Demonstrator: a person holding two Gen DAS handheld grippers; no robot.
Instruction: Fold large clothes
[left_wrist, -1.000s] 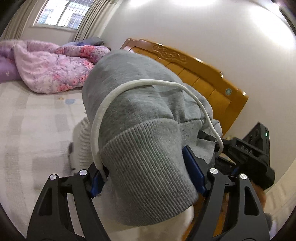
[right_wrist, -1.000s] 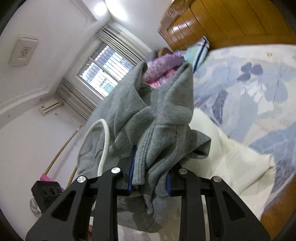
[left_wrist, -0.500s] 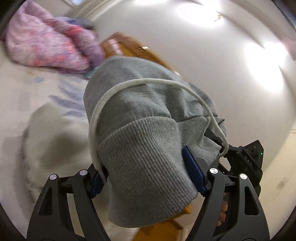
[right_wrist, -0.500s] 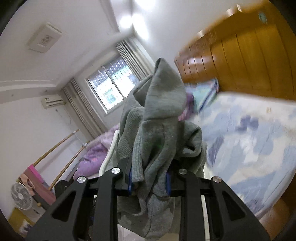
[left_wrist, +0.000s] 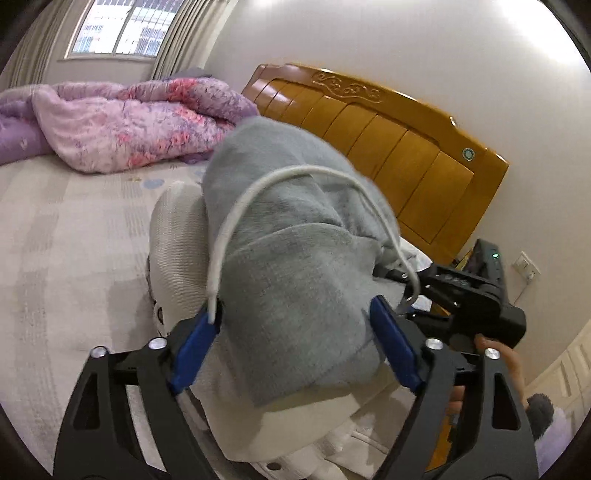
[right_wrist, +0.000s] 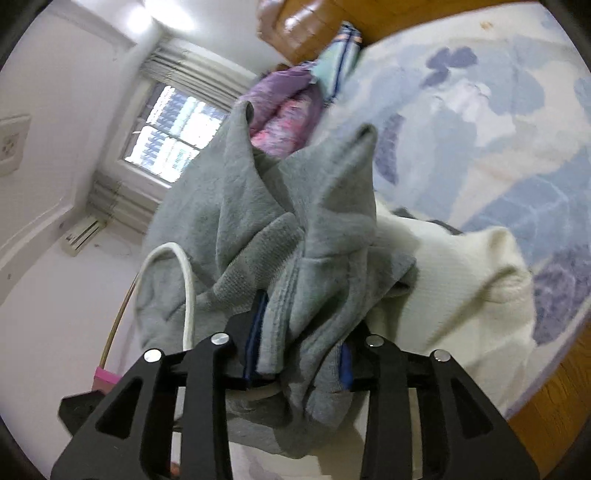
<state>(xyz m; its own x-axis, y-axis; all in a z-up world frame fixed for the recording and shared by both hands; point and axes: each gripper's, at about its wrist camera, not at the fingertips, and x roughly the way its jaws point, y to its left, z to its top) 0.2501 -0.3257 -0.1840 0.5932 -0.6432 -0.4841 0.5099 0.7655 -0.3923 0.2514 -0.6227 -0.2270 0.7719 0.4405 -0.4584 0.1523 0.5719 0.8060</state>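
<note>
A grey hoodie (left_wrist: 295, 280) hangs bunched in the air between two handheld grippers above a bed (left_wrist: 55, 236). Half a second ago both cameras tilted toward wall and ceiling; now they look down at the mattress again, suggesting the garment has been lifted and shaken out and is coming back to be laid flat, with no fold yet made.

The left gripper (left_wrist: 295, 332) holds the ribbed hem between widely spread blue pads (left_wrist: 192, 343), a white drawstring (left_wrist: 236, 218) looping ahead of its fingertips. The right gripper (right_wrist: 297, 339) is pinched nearly closed on a thick wad of cloth.

Only the left view shows the other tool beyond its right finger, and the carved headboard (left_wrist: 388, 136). Only the right view shows the cream knit garment (right_wrist: 454, 280) lying just past its right finger.
</note>
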